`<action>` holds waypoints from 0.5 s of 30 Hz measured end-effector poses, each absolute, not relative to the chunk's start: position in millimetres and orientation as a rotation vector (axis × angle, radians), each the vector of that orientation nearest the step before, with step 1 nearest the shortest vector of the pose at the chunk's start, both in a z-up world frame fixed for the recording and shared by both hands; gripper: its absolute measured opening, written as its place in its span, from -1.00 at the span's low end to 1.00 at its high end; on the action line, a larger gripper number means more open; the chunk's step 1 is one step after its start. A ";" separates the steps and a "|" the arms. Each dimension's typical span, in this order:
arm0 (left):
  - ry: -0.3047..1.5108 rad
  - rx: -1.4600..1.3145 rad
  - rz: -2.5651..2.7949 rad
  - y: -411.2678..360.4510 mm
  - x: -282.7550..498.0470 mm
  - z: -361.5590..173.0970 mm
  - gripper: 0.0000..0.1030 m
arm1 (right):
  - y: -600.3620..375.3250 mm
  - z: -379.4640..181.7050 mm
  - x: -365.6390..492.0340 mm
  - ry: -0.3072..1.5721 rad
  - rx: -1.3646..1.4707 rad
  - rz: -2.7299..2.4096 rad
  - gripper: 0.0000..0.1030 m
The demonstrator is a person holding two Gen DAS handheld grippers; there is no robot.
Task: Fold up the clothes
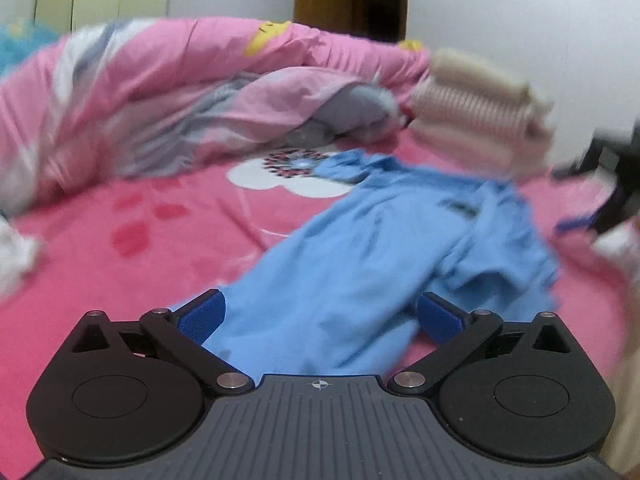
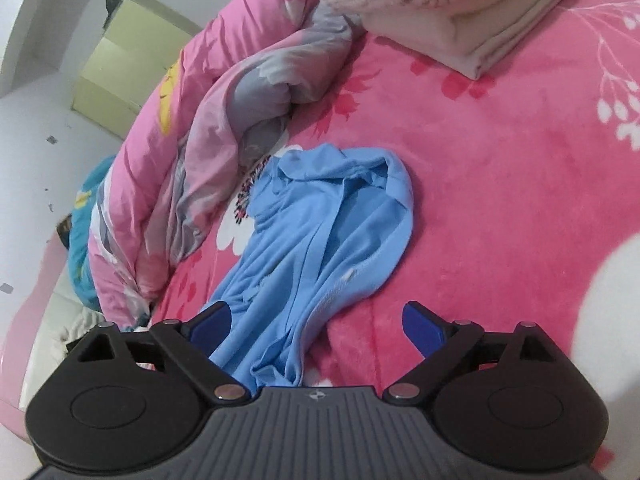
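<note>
A light blue shirt (image 1: 384,248) lies crumpled on the pink floral bedspread (image 1: 132,248). In the left wrist view its near end runs down between the wide-apart blue pads of my left gripper (image 1: 320,316), which do not press on it. In the right wrist view the same blue shirt (image 2: 320,236) lies bunched lengthwise, collar end far, near end passing beside the left pad of my right gripper (image 2: 316,328). That gripper stands open too, with cloth between its jaws but not pinched.
A rumpled pink and grey quilt (image 1: 160,92) lies heaped along the far side of the bed (image 2: 192,152). A stack of folded cream and pink knitwear (image 1: 476,100) sits at the far right (image 2: 440,4). A yellowish cabinet (image 2: 124,60) stands beyond the bed.
</note>
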State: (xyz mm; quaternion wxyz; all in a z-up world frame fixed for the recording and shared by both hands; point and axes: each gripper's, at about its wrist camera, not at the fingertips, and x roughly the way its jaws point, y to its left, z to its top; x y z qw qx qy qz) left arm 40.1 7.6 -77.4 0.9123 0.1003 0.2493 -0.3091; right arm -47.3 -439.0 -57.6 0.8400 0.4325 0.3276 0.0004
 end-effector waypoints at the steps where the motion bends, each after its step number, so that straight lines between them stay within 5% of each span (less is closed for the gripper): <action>1: 0.501 0.274 -0.609 1.0 41.0 -79.9 1.00 | -441.7 -60.2 -45.4 0.690 0.919 0.004 0.85; 8: 0.560 0.444 -0.559 -29.1 71.0 -96.7 0.86 | -465.9 -78.3 -5.2 0.672 0.932 0.001 0.85; 10: 0.601 0.374 -0.579 -28.8 77.1 -95.9 0.17 | -471.9 -82.7 12.0 0.668 0.924 0.001 0.86; 15: 0.662 0.247 -0.620 -30.7 78.6 -97.0 -0.39 | -467.5 -84.0 63.3 0.685 0.844 0.067 0.82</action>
